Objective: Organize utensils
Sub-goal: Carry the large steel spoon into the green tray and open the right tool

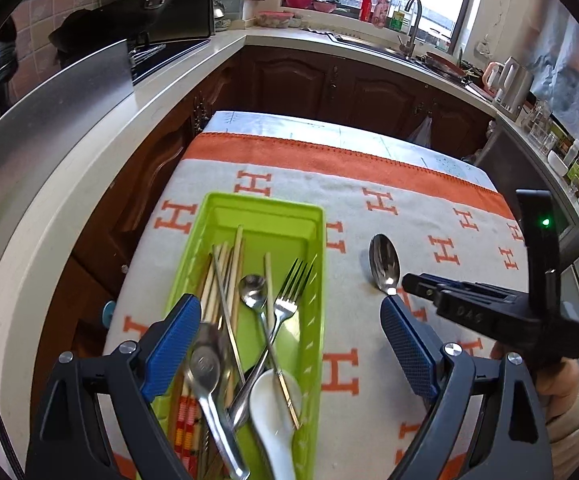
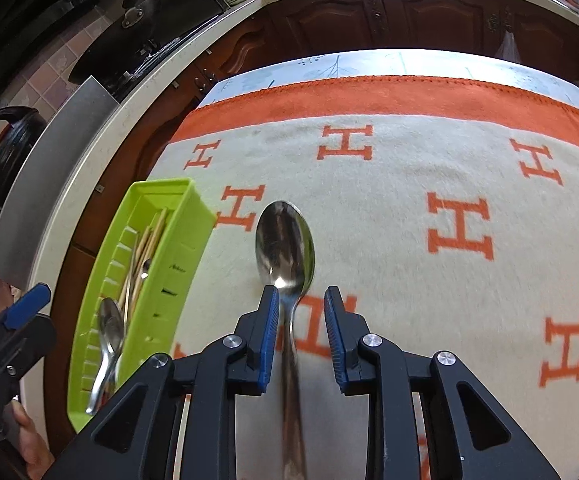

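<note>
On the H-patterned cloth [image 2: 389, 184], the right gripper [image 2: 301, 300] straddles a steel spoon [image 2: 285, 240], pads apparently not pressing; its handle blurs. The left gripper [image 1: 289, 332] gapes over the green tray [image 1: 313, 280].

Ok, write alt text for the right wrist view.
A large steel spoon lies on an orange-and-cream H-patterned cloth, its handle between the open blue pads of the right tool. A green utensil tray sits left.

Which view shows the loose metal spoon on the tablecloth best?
Right wrist view: the spoon fills the centre, bowl sharp, handle running back between the right hand-held gripper blue pads. Left wrist view shows only its bowl, smaller; the right hand-held gripper hides the handle.
</note>
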Demonstrator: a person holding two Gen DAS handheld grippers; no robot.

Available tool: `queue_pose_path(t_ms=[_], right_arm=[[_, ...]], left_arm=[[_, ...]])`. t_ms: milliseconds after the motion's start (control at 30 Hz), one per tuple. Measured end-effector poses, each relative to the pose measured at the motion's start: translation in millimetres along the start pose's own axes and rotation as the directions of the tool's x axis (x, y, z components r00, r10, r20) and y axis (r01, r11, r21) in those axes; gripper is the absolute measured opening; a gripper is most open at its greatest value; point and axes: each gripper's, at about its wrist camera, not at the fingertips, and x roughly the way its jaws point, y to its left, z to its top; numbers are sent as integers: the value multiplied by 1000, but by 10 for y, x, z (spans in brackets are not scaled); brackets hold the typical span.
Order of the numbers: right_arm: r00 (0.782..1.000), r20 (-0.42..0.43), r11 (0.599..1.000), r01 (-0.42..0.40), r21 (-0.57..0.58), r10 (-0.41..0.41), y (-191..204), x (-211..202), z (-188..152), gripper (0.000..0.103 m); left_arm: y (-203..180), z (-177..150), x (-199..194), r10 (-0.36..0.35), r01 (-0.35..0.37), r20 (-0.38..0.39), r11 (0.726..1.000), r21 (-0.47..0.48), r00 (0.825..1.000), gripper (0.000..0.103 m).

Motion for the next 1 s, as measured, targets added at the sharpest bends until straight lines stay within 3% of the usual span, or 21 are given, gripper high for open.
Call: queue_pose_path(t_ms=[133, 333, 500, 600, 833, 1000], right_arm=[[1000, 18, 1000, -1, -27, 2, -30, 220, 79, 24], [993, 111, 981, 63, -185, -43, 173, 367, 89, 24], [986, 153, 950, 113, -292, -70, 370, 385, -29, 9], [987, 154, 960, 76, -269, -36, 358, 304, -40, 2], [989, 143, 988, -21, -152, 43, 240, -6, -108, 2], [983, 158, 994, -77, -82, 89, 302, -450, -173, 2]], left_arm=[[-79, 90, 191, 32, -32, -7, 999, 11, 999, 90], [-87, 128, 380, 41, -41, -30, 999, -2, 999, 90], [-84, 82, 452, 51, -51, -50, 999, -1, 997, 90], [-68, 53, 429, 53, -53, -47, 999, -3, 997, 90], [49, -48, 239, 53, -53, -28, 998, -24, 998, 90], [219, -108, 14, 81, -82, -13, 995, -48, 997, 90]])
